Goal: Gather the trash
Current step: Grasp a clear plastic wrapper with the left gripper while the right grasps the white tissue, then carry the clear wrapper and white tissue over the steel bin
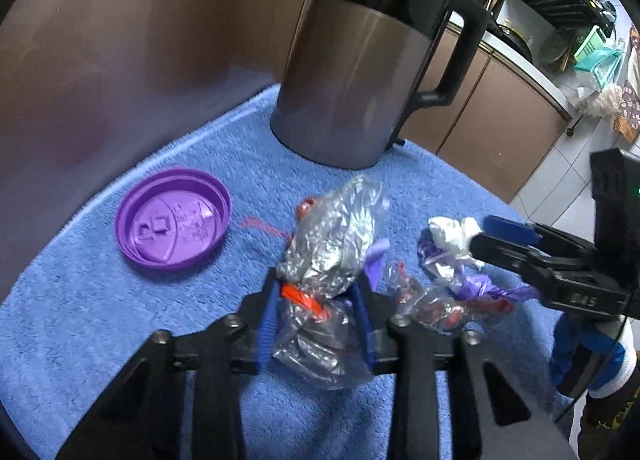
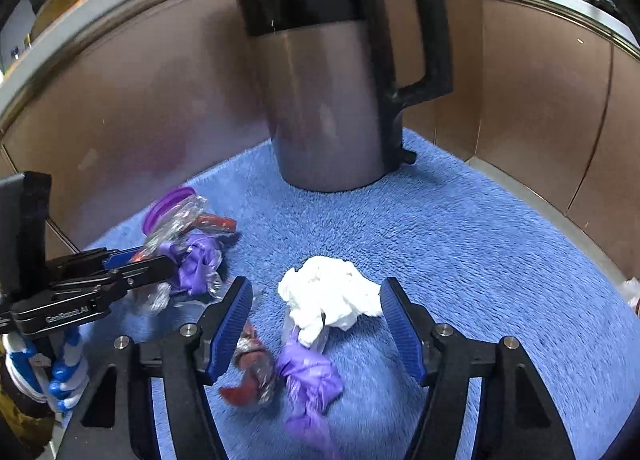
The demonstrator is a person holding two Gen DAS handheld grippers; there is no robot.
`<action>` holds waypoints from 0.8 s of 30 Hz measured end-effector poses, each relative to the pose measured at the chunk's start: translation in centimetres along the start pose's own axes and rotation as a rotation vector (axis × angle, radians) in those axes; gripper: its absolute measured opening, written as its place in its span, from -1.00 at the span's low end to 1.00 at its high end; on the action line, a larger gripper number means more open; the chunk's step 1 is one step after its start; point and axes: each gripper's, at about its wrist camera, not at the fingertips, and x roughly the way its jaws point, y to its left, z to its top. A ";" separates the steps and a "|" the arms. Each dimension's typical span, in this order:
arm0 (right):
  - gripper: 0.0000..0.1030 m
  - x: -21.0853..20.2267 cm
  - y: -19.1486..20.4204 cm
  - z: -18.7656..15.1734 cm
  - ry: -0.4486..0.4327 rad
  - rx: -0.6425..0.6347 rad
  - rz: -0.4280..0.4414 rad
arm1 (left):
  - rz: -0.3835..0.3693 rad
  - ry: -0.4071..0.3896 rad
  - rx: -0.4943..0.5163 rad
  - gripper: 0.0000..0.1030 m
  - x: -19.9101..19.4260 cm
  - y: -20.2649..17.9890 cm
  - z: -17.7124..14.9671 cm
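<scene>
Crinkled clear plastic wrapper [image 1: 332, 260] sits pinched between the left gripper's [image 1: 318, 292] nearly closed jaws, in front of the kettle [image 1: 360, 72] on the blue towel [image 1: 100, 320]. From the right wrist view, the right gripper [image 2: 316, 300] spreads wide and empty around the white tissue wad [image 2: 330, 292] — dead ahead between the fingers, nearer this hand, its purple-glove tail [image 2: 308, 380] trailing back from the kettle.

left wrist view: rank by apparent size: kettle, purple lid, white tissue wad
1. kettle, largest by far
2. purple lid
3. white tissue wad, smallest, though the right gripper partly hides it
</scene>
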 end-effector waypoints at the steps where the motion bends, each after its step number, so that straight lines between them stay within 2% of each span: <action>1: 0.10 0.4 0.0 0.0 0.009 -0.004 -0.002 | -0.003 0.002 -0.001 -0.53 0.1 0.0 -0.1; 3: -0.09 1.2 0.0 -0.1 0.029 -0.012 -0.012 | -0.015 0.000 -0.009 -0.59 0.1 0.1 -0.2; 5: -0.41 1.5 -0.3 -0.3 0.038 -0.003 -0.010 | -0.029 -0.008 -0.025 -0.63 -0.1 0.3 -0.2; 8: -0.54 1.2 -0.8 -0.5 0.026 0.011 -0.003 | -0.055 -0.029 -0.052 -0.65 -1.1 0.6 -0.1; 13: -0.56 -0.9 -1.4 -0.8 -0.020 0.047 0.010 | -0.099 -0.063 -0.074 -0.66 -3.3 1.1 -0.2; 24: -0.56 -4.5 -0.1 -2.2 -0.030 0.045 0.026 | -0.143 -0.037 -0.086 -0.63 -6.3 1.0 -2.9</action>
